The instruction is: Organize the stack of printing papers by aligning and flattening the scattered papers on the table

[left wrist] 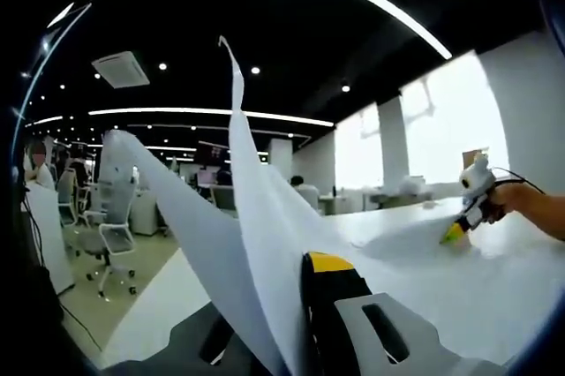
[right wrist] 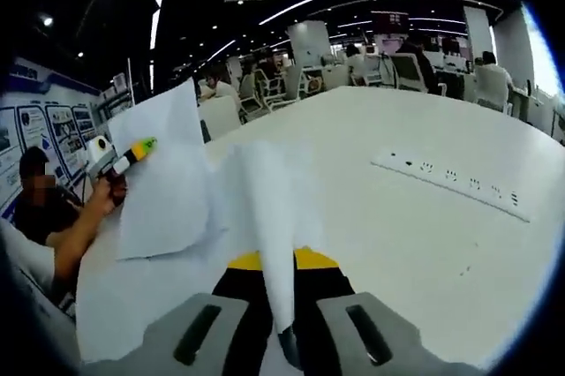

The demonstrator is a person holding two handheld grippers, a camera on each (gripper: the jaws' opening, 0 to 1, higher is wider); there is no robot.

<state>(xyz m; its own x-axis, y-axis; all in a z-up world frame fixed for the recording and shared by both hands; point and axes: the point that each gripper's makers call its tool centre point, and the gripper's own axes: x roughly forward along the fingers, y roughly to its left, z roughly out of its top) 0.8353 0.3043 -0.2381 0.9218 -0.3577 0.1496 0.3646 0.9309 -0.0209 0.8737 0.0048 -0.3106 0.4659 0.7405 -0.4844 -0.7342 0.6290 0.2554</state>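
White printing papers (left wrist: 265, 244), thin loose sheets, are lifted off the white table (right wrist: 424, 235); in the left gripper view they rise from bottom centre toward the top. Left tongs (left wrist: 291, 323) clenched on a sheet edge at the bottom of the frame. Right tongs (right wrist: 281, 305) pinch another sheet, bottom centre of the right gripper view; more paper (right wrist: 163, 182) stands curled at centre left. Sheets look unaligned, possibly several layers. Judgement: lower both ends evenly, keep edges parallel, then flatten onto the table.
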